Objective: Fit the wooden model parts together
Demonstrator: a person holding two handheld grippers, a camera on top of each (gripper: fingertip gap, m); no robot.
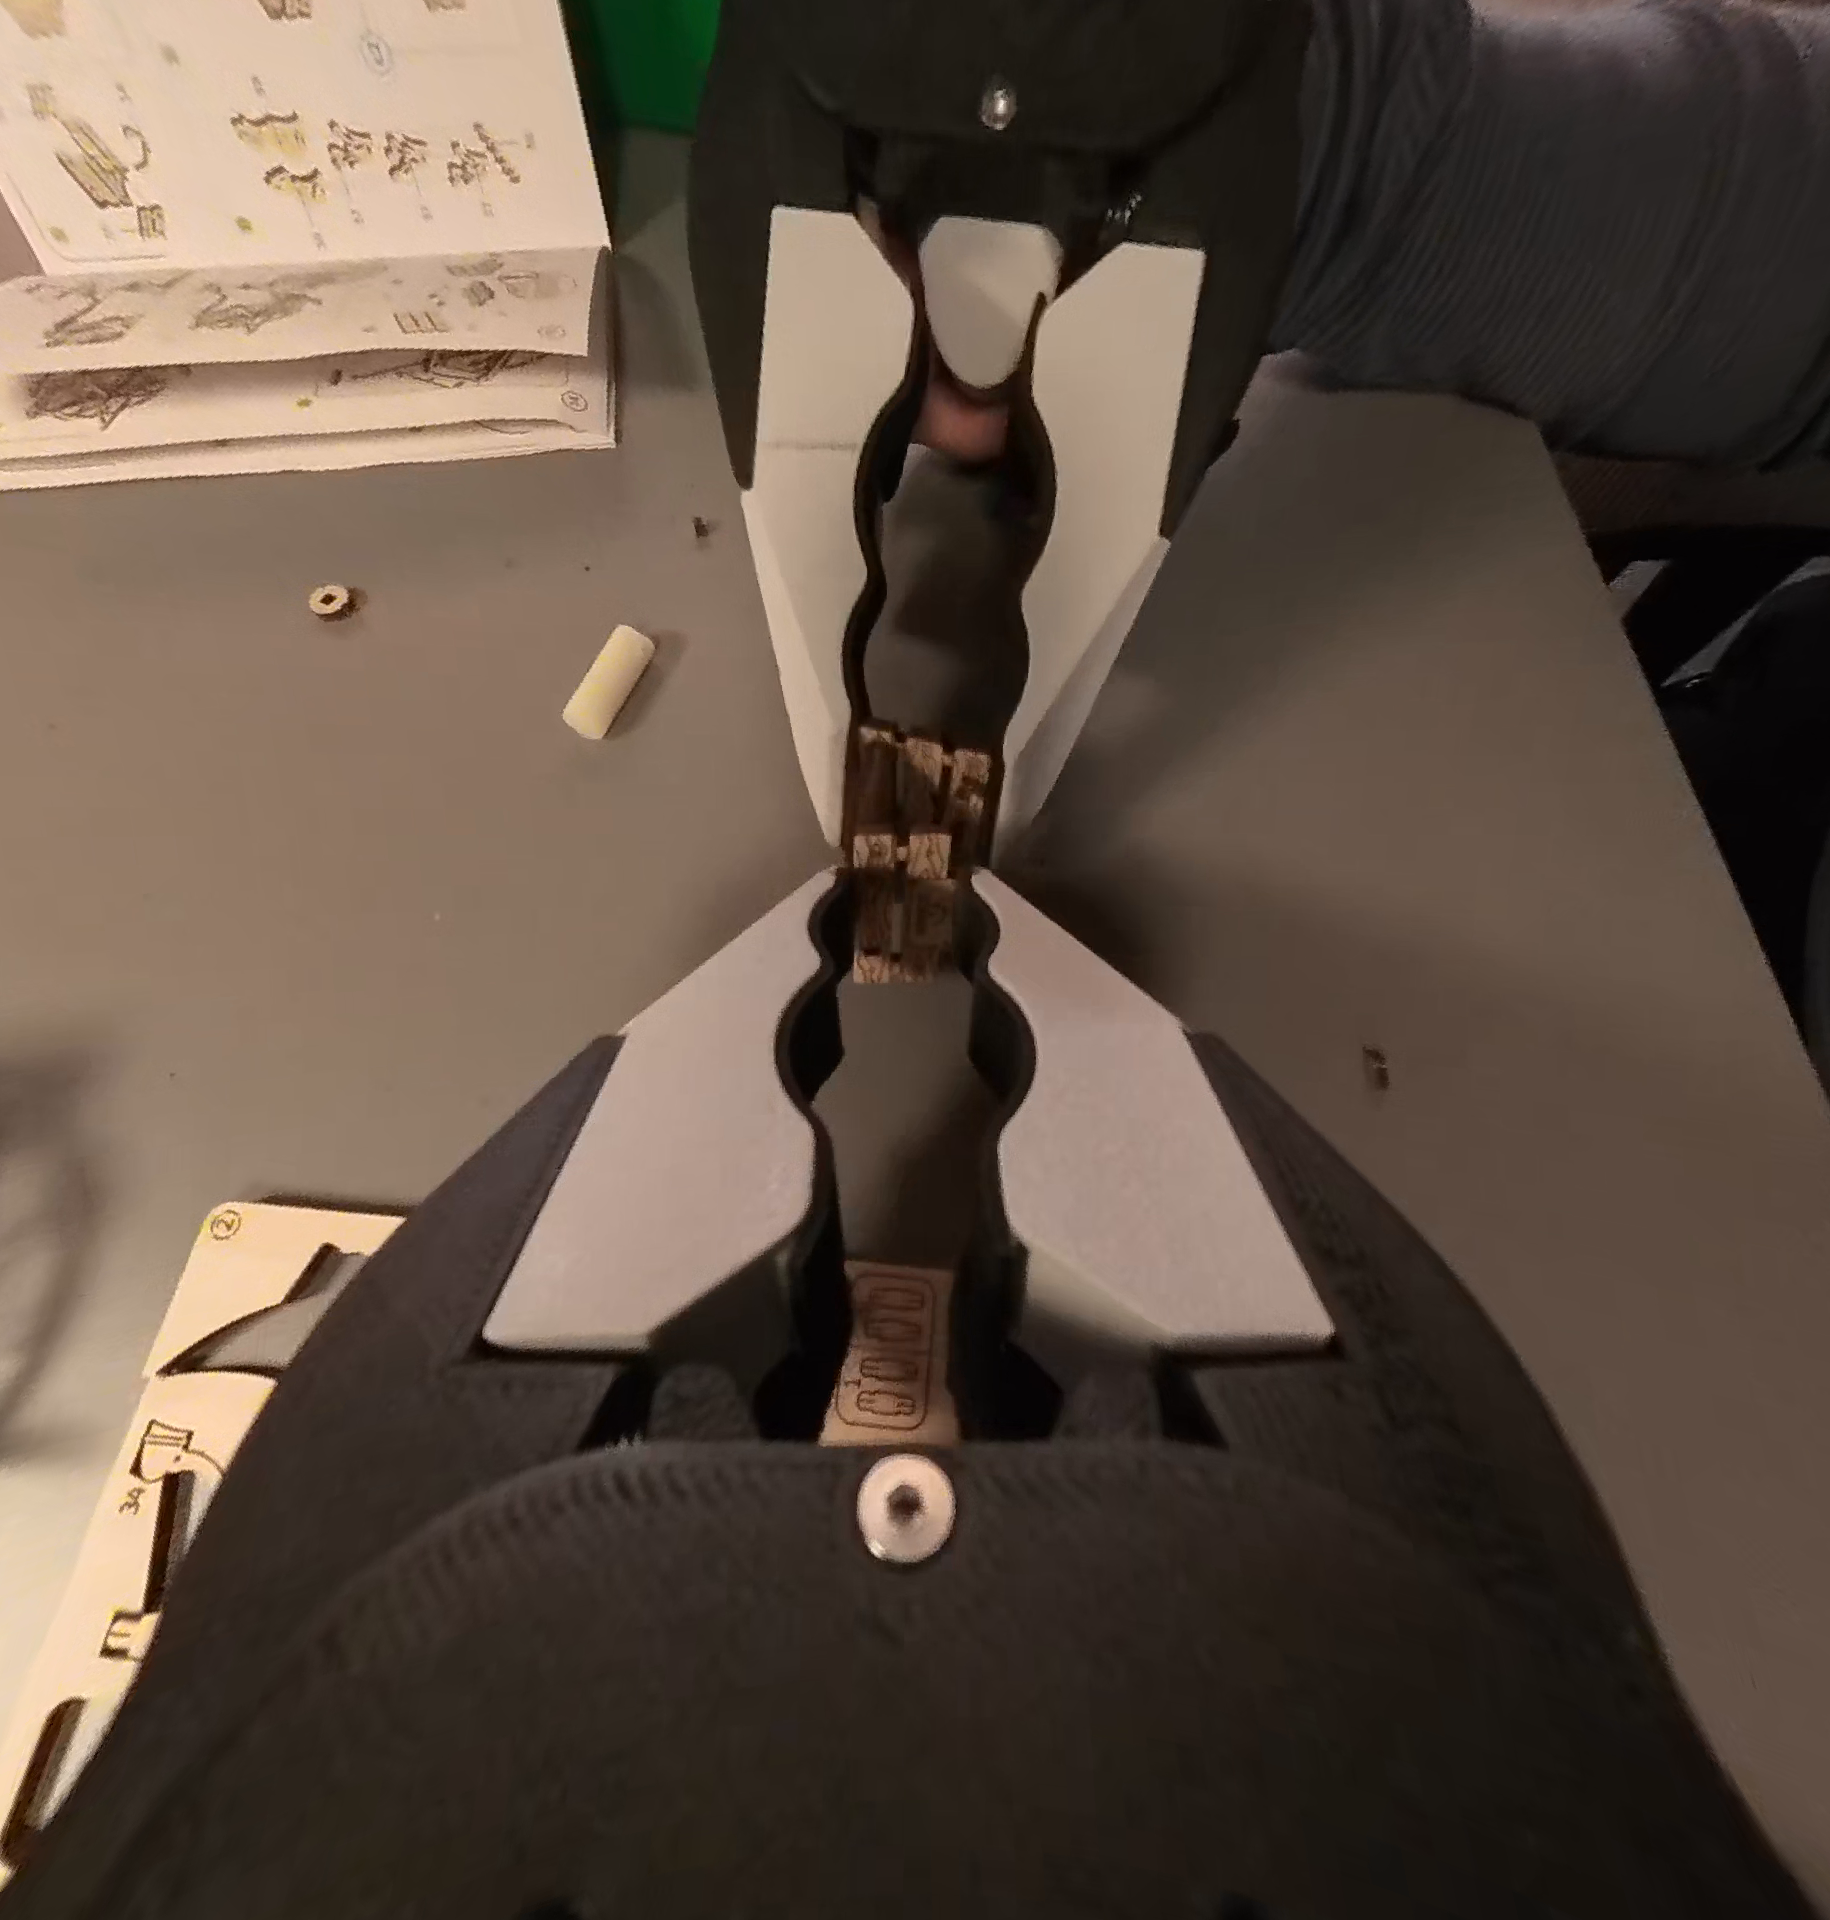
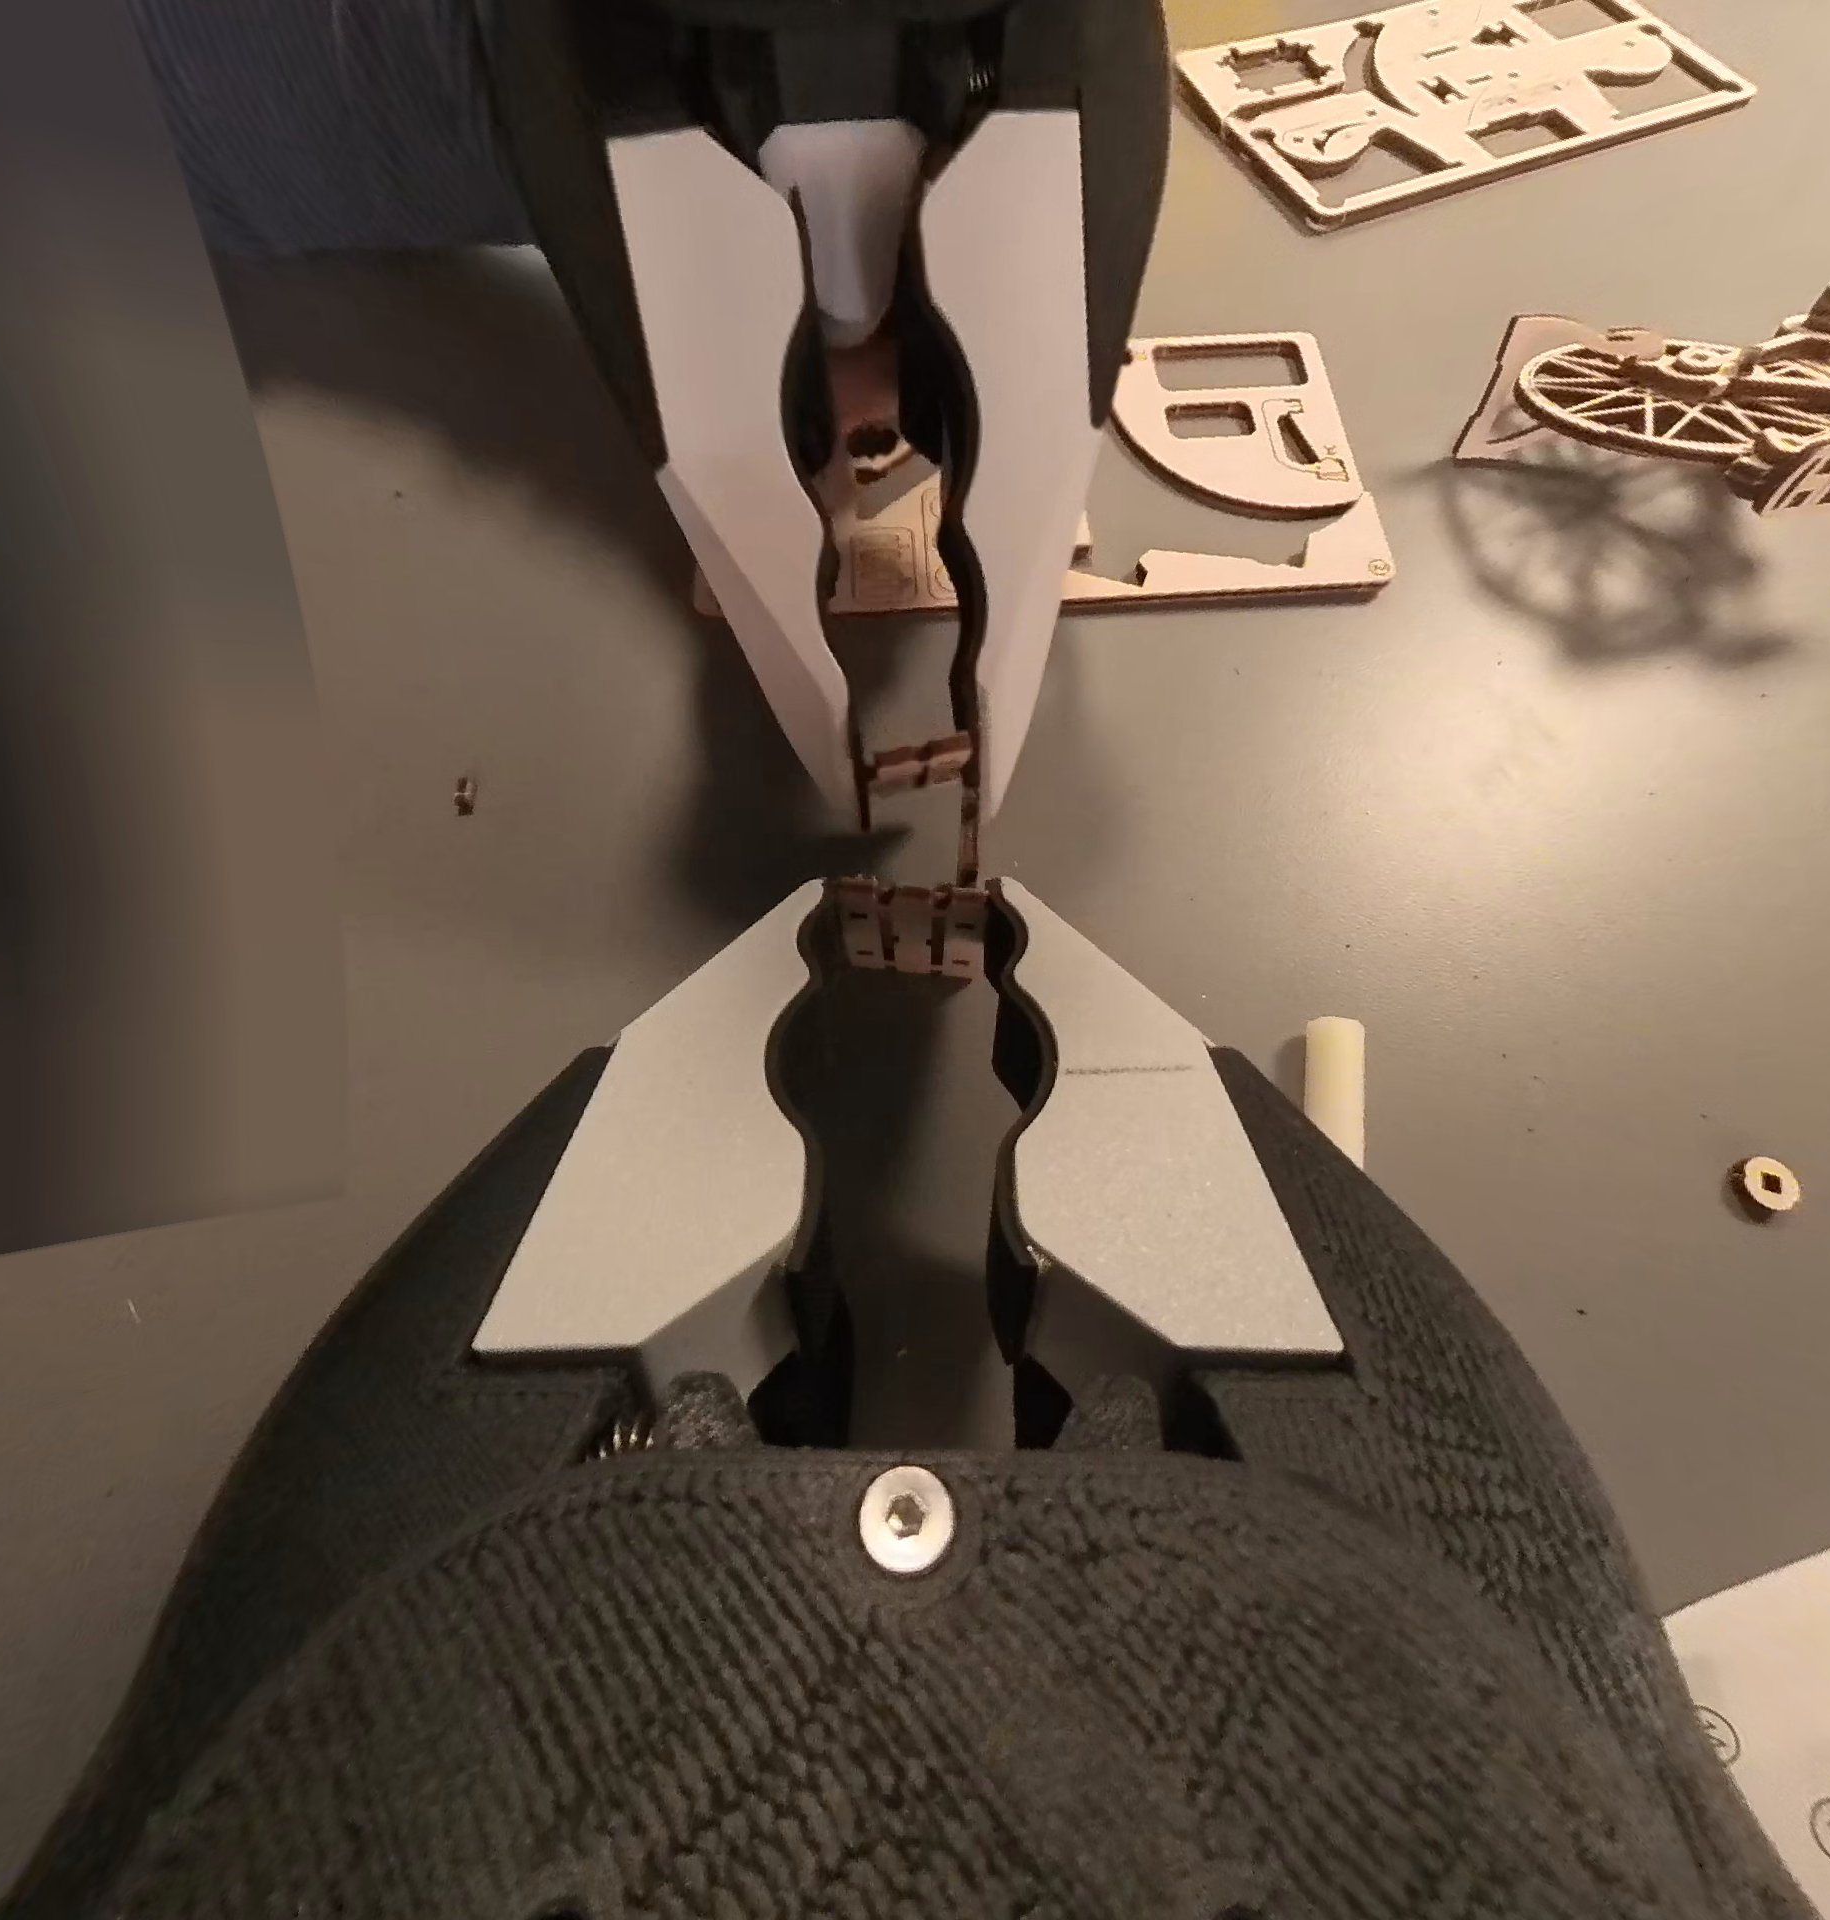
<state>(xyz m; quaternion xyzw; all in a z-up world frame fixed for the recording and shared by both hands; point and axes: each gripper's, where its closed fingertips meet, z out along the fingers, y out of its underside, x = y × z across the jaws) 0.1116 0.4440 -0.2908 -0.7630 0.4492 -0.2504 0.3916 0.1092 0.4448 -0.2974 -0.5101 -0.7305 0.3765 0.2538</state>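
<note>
Wooden model part [image 1: 903, 920] pinched in left gripper [image 1: 906, 904]; second wooden piece [image 2: 911, 930] pinched in right gripper [image 2: 909, 894], tips facing, nearly touching above grey counter [image 1: 371, 935].

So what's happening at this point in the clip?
A person is working two handheld grippers tip to tip above a grey table. The left gripper is shut on a small wooden part, and the right gripper is shut on another wooden piece. The two pieces meet between the tips; whether they have locked is unclear. A cut-out wooden sheet, a half-built wheeled model and an instruction booklet lie around.
</note>
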